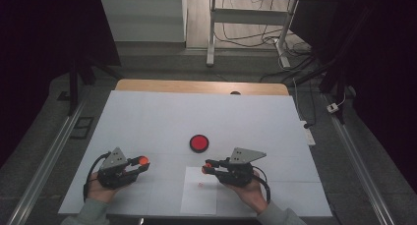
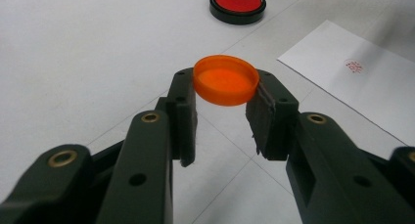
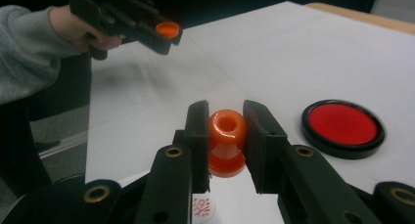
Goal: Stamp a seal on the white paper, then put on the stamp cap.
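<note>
My left gripper (image 2: 222, 89) is shut on a small orange cap (image 2: 225, 79), held open side up above the white table; it also shows at the lower left of the high view, left gripper (image 1: 142, 162), and far off in the right gripper view as the orange cap (image 3: 167, 29). My right gripper (image 3: 226, 131) is shut on an orange stamp handle (image 3: 227, 142), hovering over a white sheet (image 1: 199, 190) that bears a small red imprint (image 2: 353, 66). A round red ink pad (image 1: 199, 143) in a black case lies between and beyond both grippers.
The white table cover (image 1: 147, 117) spreads wide around the ink pad, with a wooden table edge (image 1: 196, 86) at the back. Rails, cables and a metal desk frame (image 1: 211, 33) stand on the floor beyond the table.
</note>
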The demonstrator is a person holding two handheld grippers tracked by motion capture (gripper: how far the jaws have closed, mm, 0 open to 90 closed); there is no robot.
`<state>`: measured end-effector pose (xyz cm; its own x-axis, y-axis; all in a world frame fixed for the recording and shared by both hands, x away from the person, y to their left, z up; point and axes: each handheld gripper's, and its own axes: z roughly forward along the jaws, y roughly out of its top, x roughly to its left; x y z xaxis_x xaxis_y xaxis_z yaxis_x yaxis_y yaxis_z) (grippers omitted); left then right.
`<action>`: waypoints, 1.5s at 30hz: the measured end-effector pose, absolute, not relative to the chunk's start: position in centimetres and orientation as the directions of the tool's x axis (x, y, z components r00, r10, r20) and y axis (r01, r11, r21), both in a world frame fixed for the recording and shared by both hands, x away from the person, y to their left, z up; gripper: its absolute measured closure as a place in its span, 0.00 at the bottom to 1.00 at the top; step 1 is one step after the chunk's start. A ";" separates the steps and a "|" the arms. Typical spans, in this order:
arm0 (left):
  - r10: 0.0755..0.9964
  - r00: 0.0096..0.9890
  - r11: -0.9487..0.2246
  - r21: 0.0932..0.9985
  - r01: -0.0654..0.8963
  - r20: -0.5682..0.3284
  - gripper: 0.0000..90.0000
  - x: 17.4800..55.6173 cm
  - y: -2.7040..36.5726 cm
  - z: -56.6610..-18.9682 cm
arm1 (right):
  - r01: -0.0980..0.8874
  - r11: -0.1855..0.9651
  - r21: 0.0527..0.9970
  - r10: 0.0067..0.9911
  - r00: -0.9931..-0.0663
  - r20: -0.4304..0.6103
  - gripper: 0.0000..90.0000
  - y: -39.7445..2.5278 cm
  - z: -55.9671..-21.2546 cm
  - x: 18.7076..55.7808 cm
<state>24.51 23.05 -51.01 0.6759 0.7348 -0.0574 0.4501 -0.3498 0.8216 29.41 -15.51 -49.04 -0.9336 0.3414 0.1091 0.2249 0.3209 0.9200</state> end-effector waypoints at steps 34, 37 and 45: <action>0.721 0.692 -0.365 0.822 0.437 -0.048 0.71 24.8 22.1 -50.9 | 0.206 0.239 0.949 0.410 -0.907 0.094 0.80 -17.8 -47.3 30.7; 0.712 0.701 -0.373 0.822 0.430 -0.044 0.71 24.9 21.6 -50.8 | 0.207 0.240 0.948 0.410 -0.907 0.094 0.80 -17.7 -47.3 30.7; 0.687 0.726 -0.397 0.826 0.400 -0.021 0.71 26.0 20.0 -50.0 | 0.203 0.236 0.950 0.404 -0.910 0.094 0.80 -17.8 -47.3 30.7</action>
